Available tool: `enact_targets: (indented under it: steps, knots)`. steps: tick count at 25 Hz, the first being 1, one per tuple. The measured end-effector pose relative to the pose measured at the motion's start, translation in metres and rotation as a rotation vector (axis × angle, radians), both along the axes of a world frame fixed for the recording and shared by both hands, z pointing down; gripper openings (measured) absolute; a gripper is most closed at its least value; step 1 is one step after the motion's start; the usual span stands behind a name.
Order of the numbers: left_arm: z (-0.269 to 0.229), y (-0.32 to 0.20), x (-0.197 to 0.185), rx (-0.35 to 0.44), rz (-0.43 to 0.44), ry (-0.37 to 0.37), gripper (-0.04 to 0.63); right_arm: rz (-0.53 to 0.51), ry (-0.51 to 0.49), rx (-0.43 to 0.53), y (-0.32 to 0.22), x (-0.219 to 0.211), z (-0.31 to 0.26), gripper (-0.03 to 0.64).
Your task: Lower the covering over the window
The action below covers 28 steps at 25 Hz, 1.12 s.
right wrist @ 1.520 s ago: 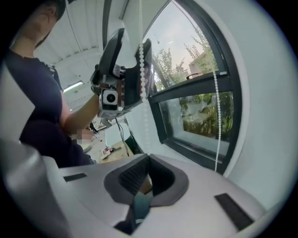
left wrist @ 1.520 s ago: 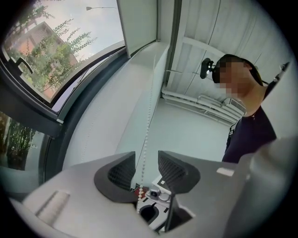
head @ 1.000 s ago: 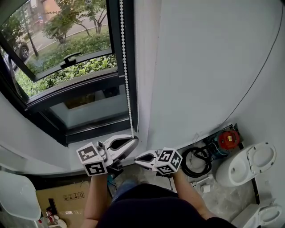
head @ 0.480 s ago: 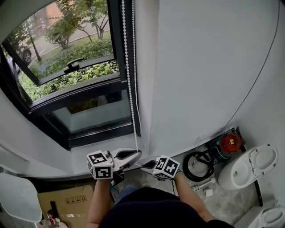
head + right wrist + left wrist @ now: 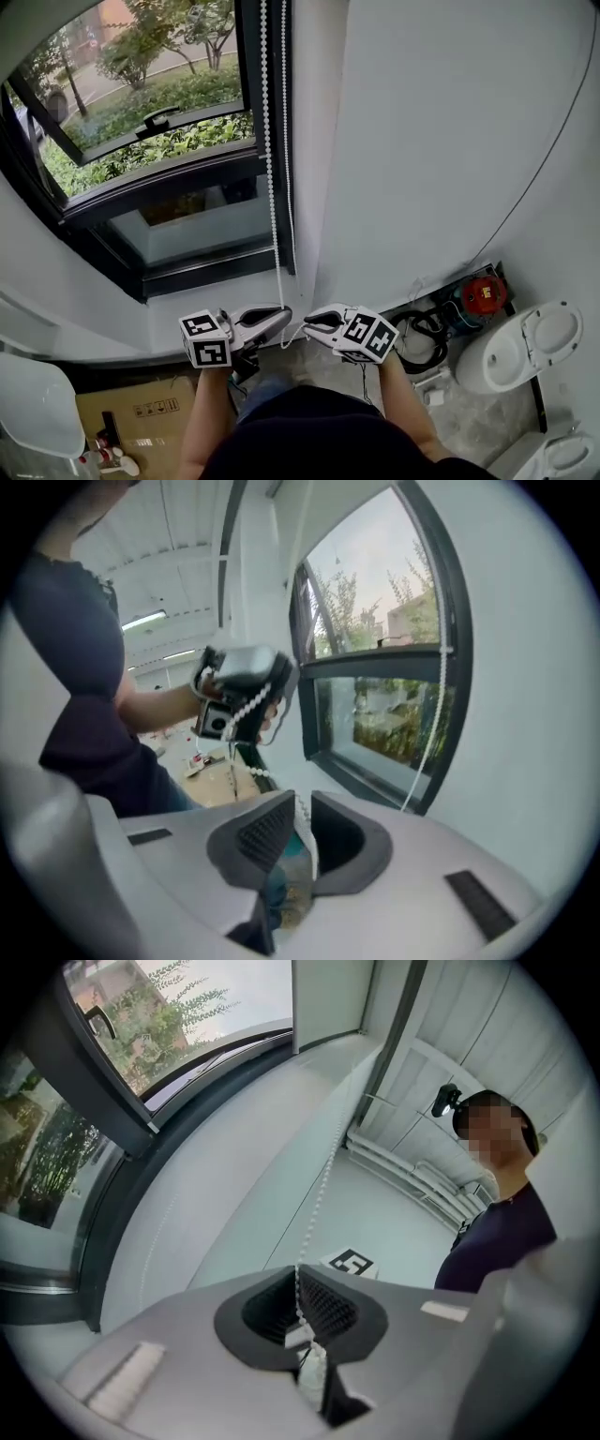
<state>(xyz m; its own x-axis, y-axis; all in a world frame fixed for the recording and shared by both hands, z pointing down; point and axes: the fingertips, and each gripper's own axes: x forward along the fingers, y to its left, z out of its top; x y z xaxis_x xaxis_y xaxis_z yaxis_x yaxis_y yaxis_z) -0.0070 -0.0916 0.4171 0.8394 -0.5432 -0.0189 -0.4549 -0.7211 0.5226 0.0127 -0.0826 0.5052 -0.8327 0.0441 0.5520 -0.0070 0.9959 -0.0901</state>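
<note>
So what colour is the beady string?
The bead chain is white, clearest in the head view.

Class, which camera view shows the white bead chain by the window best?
The head view: the bead chain shows longest there, beside the window frame. The left gripper view shows only a short stretch rising from the left claw; the right gripper view, a thin strand farther off.

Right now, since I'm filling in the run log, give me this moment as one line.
left gripper: shut on bead chain | right gripper: shut on bead chain | window: glass uncovered in head view
</note>
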Motion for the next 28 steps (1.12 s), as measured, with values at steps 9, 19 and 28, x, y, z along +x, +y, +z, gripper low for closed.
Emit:
enact_targets:
  steps: [9,19,28]
  knots:
    - [0.042,0.005,-0.005,-0.074,-0.022,-0.086,0.018,0.006,-0.337,-0.006,0.001,-0.003,-0.112,0.015]
    - [0.043,-0.001,-0.005,-0.080,-0.022,-0.060,0.018,-0.011,-0.308,0.151,0.004,0.018,-0.161,0.015]
    - [0.042,-0.004,0.003,-0.070,-0.001,-0.073,0.018,-0.051,-0.602,0.063,0.015,0.030,-0.231,0.015]
